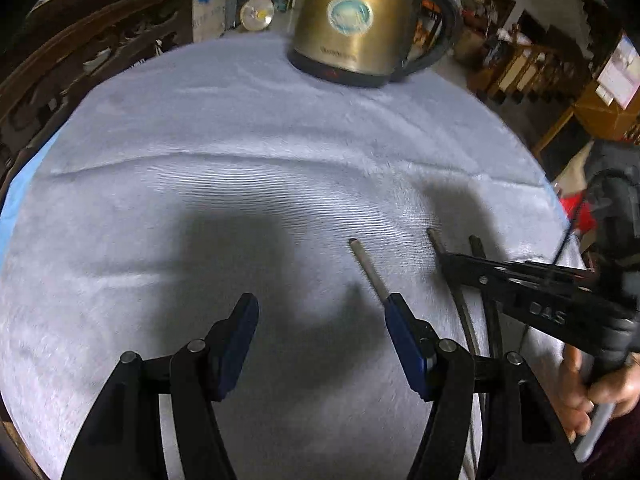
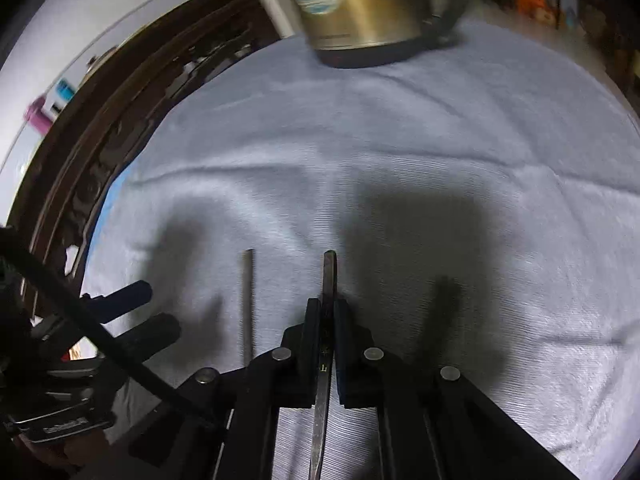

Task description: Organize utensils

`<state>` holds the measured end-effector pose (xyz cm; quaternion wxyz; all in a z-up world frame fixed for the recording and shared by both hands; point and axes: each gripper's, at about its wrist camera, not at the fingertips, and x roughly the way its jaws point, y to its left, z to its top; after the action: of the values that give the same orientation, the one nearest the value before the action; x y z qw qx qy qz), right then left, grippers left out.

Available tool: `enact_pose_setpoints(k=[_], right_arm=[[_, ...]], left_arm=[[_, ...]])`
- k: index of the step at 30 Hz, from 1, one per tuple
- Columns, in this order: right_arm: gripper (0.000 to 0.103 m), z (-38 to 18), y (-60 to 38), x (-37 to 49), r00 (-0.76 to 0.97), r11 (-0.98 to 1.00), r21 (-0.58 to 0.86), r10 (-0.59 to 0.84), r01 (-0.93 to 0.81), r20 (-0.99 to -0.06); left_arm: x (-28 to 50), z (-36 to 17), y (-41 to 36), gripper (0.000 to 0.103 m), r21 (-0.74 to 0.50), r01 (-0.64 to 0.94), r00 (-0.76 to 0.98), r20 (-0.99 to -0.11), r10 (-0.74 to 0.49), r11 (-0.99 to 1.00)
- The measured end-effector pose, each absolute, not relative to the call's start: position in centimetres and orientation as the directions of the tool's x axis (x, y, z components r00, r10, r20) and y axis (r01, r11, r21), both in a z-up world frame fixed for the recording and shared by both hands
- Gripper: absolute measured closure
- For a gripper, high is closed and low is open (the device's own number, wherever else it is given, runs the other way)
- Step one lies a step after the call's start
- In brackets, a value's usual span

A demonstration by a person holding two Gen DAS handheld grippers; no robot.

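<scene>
Blue cloth (image 2: 440, 152) underneath; right gripper (image 2: 328, 320) pinches a handle (image 2: 329, 276), left gripper (image 1: 320, 320) gapes empty. Lift straight.

Kettle (image 1: 352, 20) at cloth's (image 1: 240, 140) far edge, two utensil handles (image 2: 247, 304) side by side nearer.

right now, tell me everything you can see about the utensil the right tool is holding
The flat metal utensil handle is a slim, dull steel strip with a squared end and small stamped marks along it. It lies nearly flat on the pale blue cloth, pointing toward the brass-coloured kettle. The right tool is shut on its handle, pads pressing both edges. Its working end is hidden beneath the tool. A thinner metal rod lies parallel to its left, not touching.
</scene>
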<state>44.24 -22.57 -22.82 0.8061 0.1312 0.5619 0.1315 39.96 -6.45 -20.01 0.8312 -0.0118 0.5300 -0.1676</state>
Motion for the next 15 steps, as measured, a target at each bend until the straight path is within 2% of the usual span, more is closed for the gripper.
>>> enact_pose_setpoints(k=[4,9,10,11,12,13,14,15], right_arm=[[0.095,-23.0,-23.9,44.9,0.31,0.927,0.376,0.357,0.003,-0.881],[0.094,-22.9,-24.1,46.4,0.294,0.927,0.374,0.349,0.033,-0.89],[0.094,-22.9,-23.8,46.6,0.293,0.931,0.365,0.342,0.025,-0.893],[0.095,-22.8,-23.6,46.7,0.292,0.936,0.352,0.334,0.011,-0.896],[0.095,-22.8,-23.6,46.8,0.292,0.939,0.345,0.329,0.003,-0.898],[0.095,-22.9,-23.7,46.9,0.294,0.937,0.349,0.333,0.001,-0.896],[0.096,-22.9,-23.8,46.8,0.297,0.935,0.354,0.338,-0.002,-0.893],[0.096,-22.8,-23.9,46.7,0.301,0.935,0.355,0.341,-0.01,-0.89]], left_arm=[[41.8,-20.9,-8.5,0.037,-0.153,0.253,0.327,-0.916,-0.233,0.955],[42.6,-20.8,-10.2,0.039,-0.064,0.274,0.356,-0.92,-0.163,0.96],[42.6,-20.8,-10.5,0.05,-0.05,0.283,0.369,-0.916,-0.156,0.958],[42.4,-20.7,-10.8,0.065,-0.027,0.297,0.388,-0.91,-0.146,0.955],[42.4,-20.7,-11.1,0.073,-0.001,0.315,0.408,-0.903,-0.136,0.949],[42.3,-20.6,-11.1,0.085,-0.008,0.324,0.41,-0.9,-0.148,0.946],[42.2,-20.6,-10.9,0.09,-0.017,0.328,0.412,-0.897,-0.159,0.945],[42.1,-20.5,-10.8,0.091,-0.018,0.328,0.414,-0.896,-0.161,0.944]])
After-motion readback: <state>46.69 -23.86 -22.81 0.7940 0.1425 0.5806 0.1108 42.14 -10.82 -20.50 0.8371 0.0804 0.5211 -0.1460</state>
